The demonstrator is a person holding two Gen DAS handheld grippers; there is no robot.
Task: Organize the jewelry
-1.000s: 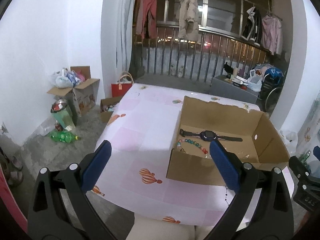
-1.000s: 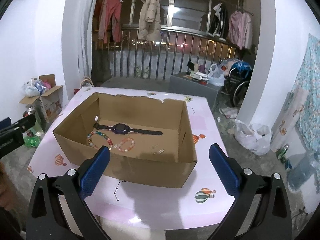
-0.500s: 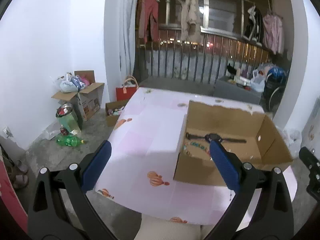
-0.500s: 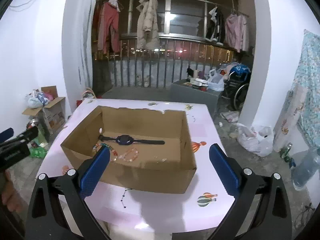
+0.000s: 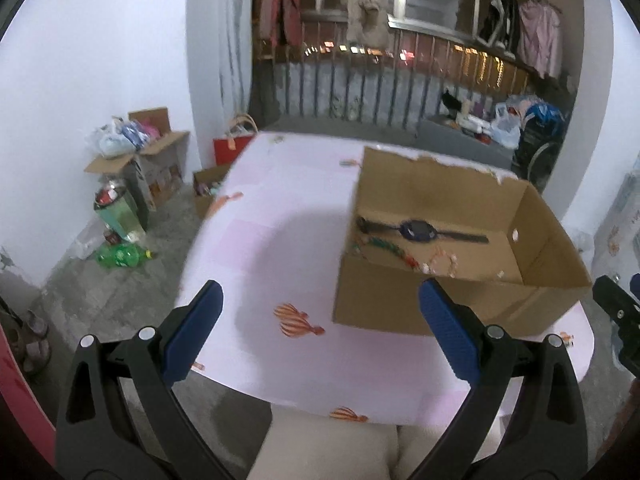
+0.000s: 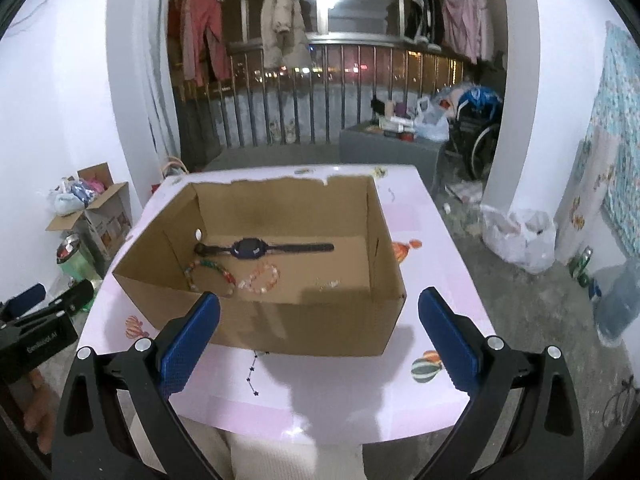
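Observation:
An open cardboard box [image 6: 304, 320] [image 5: 400, 308] stands on a pink balloon-print table [image 6: 340, 396] [image 5: 280, 240]. Inside lie a dark watch [image 6: 256, 248] [image 5: 418, 230], a multicoloured bead bracelet [image 6: 212, 274] [image 5: 384, 246], a pink bead bracelet [image 6: 260, 276] [image 5: 440, 262] and a small pale trinket [image 6: 328, 283]. A thin dark star chain [image 6: 254, 372] lies on the table in front of the box. My right gripper [image 6: 319, 340] hangs open above the table's near edge, facing the box. My left gripper [image 5: 319, 332] hangs open to the box's left, holding nothing.
Floor clutter at the left: open cartons [image 5: 152, 160], a red bag [image 5: 232, 146], green bottles [image 5: 120, 256]. White bags [image 6: 516, 236] and a wheelchair [image 6: 476, 136] sit at the right. Clothes hang over a railing [image 6: 320, 80] behind. Pale trouser legs [image 6: 280, 456] show below.
Both grippers have pulled back and risen from the box, so more table shows in front. Both stayed open. The items in the box have not moved.

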